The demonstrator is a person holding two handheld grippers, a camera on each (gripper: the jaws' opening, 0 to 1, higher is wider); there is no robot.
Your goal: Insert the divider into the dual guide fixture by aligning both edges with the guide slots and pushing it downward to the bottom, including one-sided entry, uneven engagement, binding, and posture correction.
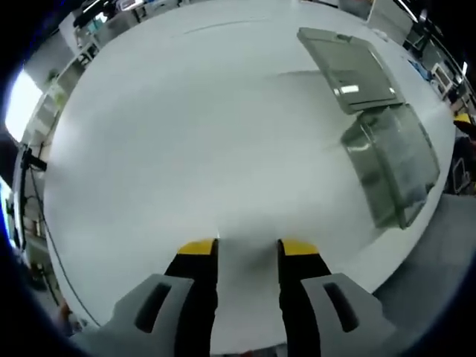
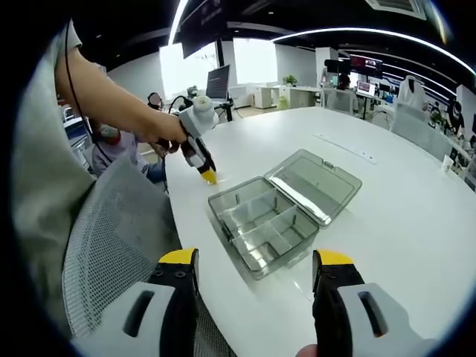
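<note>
Both grippers, left [image 1: 248, 247] and right [image 2: 256, 258], spread apart, pinching nothing.
Clear compartment box [image 2: 262, 224] sits centre frame on white table [image 2: 401, 216], lid [image 2: 314, 184] open; left gripper upper left.

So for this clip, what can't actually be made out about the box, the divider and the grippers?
- Loose divider: none can be picked out; in the right gripper view the clear compartment box holds fixed-looking partitions, too small to tell which slot is free.
- Box interior, left gripper view: glare and fisheye stretch on the box blur it.
- Open lid: hinge detail too small.
- Left gripper as seen from the right gripper view: jaw gap too small to judge there.
</note>
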